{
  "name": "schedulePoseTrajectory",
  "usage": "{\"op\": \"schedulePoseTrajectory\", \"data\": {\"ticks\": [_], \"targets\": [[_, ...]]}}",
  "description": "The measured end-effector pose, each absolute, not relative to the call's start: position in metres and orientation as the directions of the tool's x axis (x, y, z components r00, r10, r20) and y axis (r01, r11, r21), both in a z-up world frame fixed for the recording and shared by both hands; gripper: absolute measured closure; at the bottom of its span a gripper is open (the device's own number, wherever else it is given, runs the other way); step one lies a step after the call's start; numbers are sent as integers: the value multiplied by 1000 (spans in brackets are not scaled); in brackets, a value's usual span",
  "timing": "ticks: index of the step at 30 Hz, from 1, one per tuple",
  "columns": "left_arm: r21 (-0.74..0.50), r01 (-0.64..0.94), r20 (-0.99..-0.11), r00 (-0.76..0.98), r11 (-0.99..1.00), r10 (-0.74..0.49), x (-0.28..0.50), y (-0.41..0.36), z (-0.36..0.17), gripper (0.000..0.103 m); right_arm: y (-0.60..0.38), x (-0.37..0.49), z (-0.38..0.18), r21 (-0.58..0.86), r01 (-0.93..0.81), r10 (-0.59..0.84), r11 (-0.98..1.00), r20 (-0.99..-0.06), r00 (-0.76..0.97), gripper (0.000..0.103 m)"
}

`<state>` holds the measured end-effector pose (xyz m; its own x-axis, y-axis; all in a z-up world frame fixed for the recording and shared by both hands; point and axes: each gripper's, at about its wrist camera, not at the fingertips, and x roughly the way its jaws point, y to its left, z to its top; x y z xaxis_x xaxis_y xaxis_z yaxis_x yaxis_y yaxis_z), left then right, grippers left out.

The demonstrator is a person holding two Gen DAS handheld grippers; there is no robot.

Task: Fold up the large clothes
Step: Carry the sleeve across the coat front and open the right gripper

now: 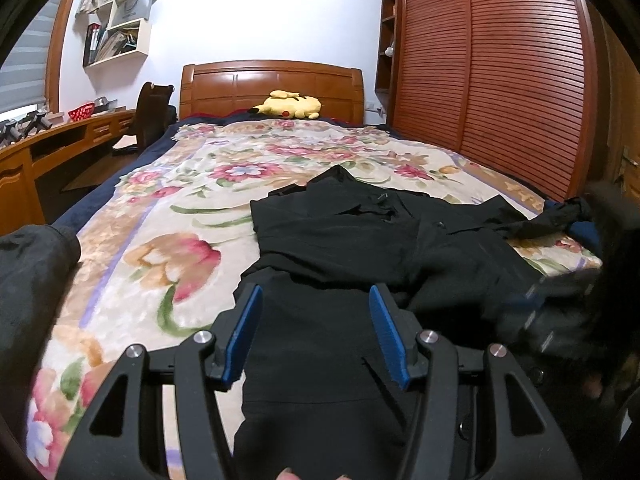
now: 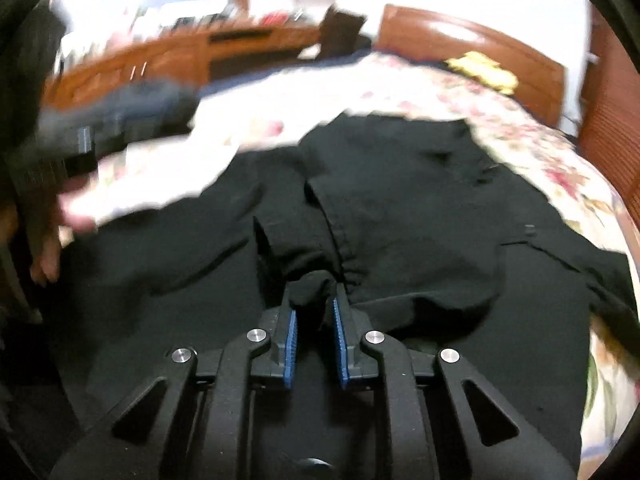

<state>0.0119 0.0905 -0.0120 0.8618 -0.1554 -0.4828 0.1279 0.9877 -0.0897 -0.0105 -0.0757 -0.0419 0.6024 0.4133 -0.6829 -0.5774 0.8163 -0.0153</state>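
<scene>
Bare blanket left of jacket

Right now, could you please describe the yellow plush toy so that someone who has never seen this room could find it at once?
Start at the bed with its floral blanket and follow it to the wooden headboard at the far end. The yellow plush toy lies right against that headboard. It is the only bright yellow thing there, far from the black garment spread at the near end.

Both wrist views low over black garment, facing headboard
</scene>
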Motion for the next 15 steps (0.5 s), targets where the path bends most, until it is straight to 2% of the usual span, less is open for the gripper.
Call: {"op": "schedulePoseTrajectory", "data": {"ticks": [6, 15], "targets": [[-93, 142, -481, 860, 985, -170, 13, 83, -12, 49, -142, -12, 4, 24, -428, 364, 903, -568, 738, 90], [-79, 171, -479, 857, 982, -188, 14, 68, -11, 49, -205, -16, 19, 17, -238, 207, 971, -552, 808, 90]]}}
